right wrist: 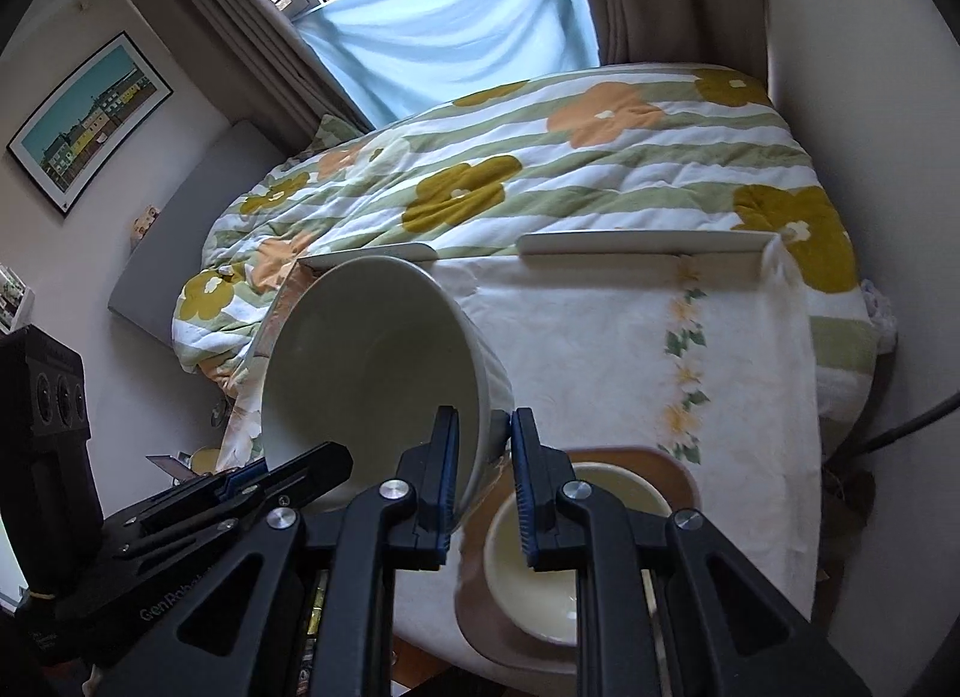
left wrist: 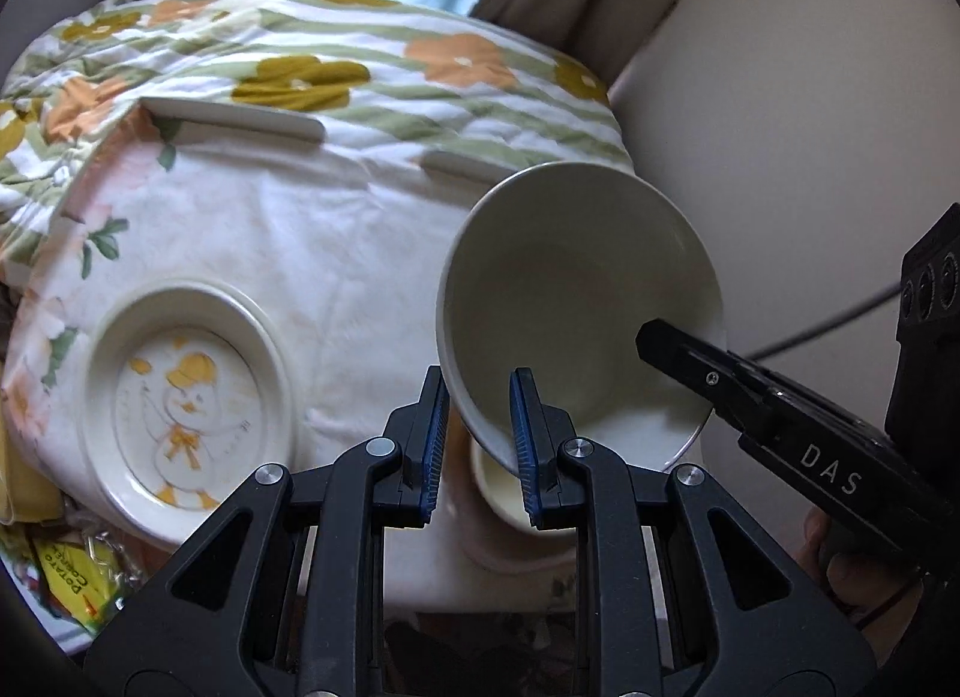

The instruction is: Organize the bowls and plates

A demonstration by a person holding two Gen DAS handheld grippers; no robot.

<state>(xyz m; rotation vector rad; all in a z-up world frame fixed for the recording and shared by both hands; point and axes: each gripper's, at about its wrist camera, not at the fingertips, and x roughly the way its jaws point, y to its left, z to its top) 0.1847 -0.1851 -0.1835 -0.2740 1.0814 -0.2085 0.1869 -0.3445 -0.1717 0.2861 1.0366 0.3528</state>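
Observation:
A large pale grey-white bowl (left wrist: pixel 576 301) is held tilted in the air above the table. My left gripper (left wrist: pixel 479 445) is shut on its near rim. My right gripper (right wrist: pixel 485 481) is shut on the rim at the other side; it shows in the left wrist view (left wrist: pixel 678 349) as a black finger reaching into the bowl. The bowl also shows in the right wrist view (right wrist: pixel 366 361). Under it a small cream bowl (right wrist: pixel 546 553) sits on a tan tray (right wrist: pixel 666 469). A round duck-print plate (left wrist: pixel 186 409) lies on the white tablecloth at the left.
The small table (right wrist: pixel 600 337) stands against a bed with a flowered quilt (right wrist: pixel 540 169). Two pale rails (left wrist: pixel 234 118) mark the table's far edge. A yellow snack packet (left wrist: pixel 72 583) lies at the table's left corner. A wall rises to the right (left wrist: pixel 780 127).

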